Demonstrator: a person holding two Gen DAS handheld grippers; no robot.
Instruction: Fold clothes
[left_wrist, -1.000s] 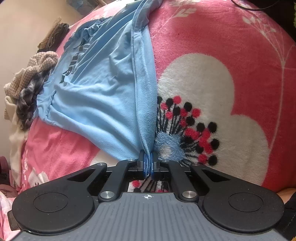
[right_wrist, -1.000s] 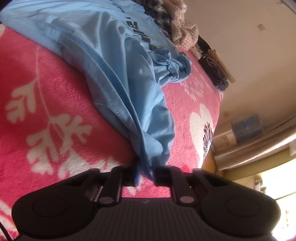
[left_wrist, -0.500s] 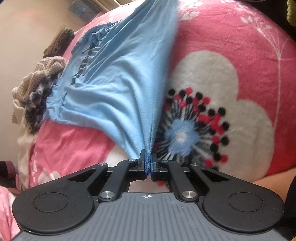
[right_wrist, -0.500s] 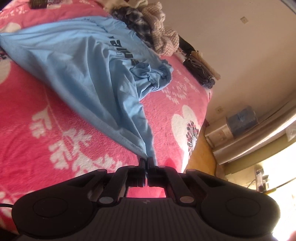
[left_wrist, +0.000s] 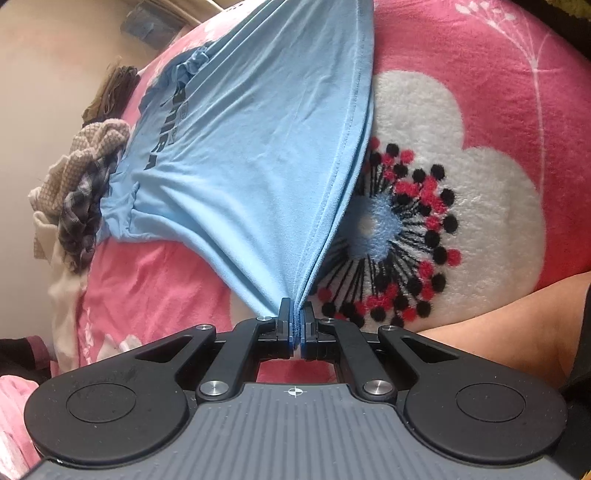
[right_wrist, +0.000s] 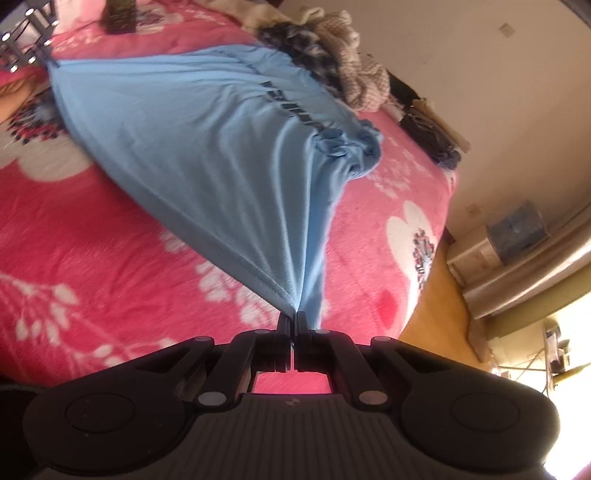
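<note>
A light blue T-shirt (left_wrist: 236, 155) with dark lettering lies stretched over a pink flowered blanket (left_wrist: 480, 74). My left gripper (left_wrist: 296, 325) is shut on one corner of its hem, and the cloth fans out taut from the jaws. My right gripper (right_wrist: 294, 325) is shut on the other hem corner of the T-shirt (right_wrist: 207, 147). The hem runs stretched between the two grippers, and the left gripper (right_wrist: 48, 62) shows at the top left of the right wrist view. The far end of the shirt is bunched up (right_wrist: 347, 147).
A heap of checked and knitted clothes (left_wrist: 81, 184) lies beyond the shirt; it also shows in the right wrist view (right_wrist: 332, 66). More dark folded clothes (right_wrist: 432, 136) lie near the wall. The bed's edge and yellow floor (right_wrist: 436, 295) are at right. A person's arm (left_wrist: 517, 325) is at lower right.
Both grippers have pulled apart and back, holding the hem corners. The shirt has gone from slack and crumpled to spread and taut across the blanket.
</note>
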